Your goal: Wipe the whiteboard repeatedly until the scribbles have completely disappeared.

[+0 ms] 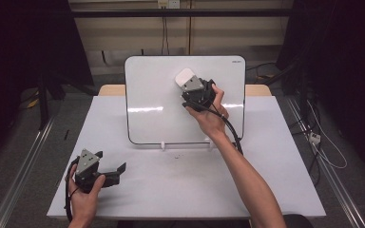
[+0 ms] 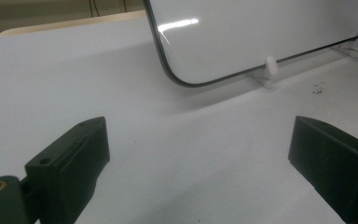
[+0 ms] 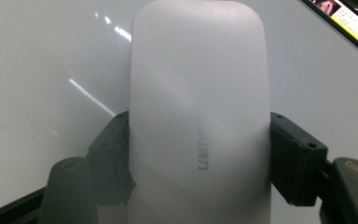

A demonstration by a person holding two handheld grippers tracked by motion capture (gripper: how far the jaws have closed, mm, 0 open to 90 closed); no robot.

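Against the upper middle of the whiteboard (image 1: 152, 95), the right gripper (image 1: 190, 84) holds a white eraser (image 1: 186, 76), its jaws clenched on the eraser's two long sides. The eraser's long axis runs straight out from the jaws, toward the board's upper left in the high view, so its flat face meets the glossy surface. It is a smooth, matte, round-cornered block (image 3: 199, 116) with faint lettering. The board is a propped white panel with a thin dark rim and rounded corners. Far nearer the person, the left gripper (image 1: 111, 171) rests on the matte white table (image 1: 171, 190), jaws released, nothing between them.
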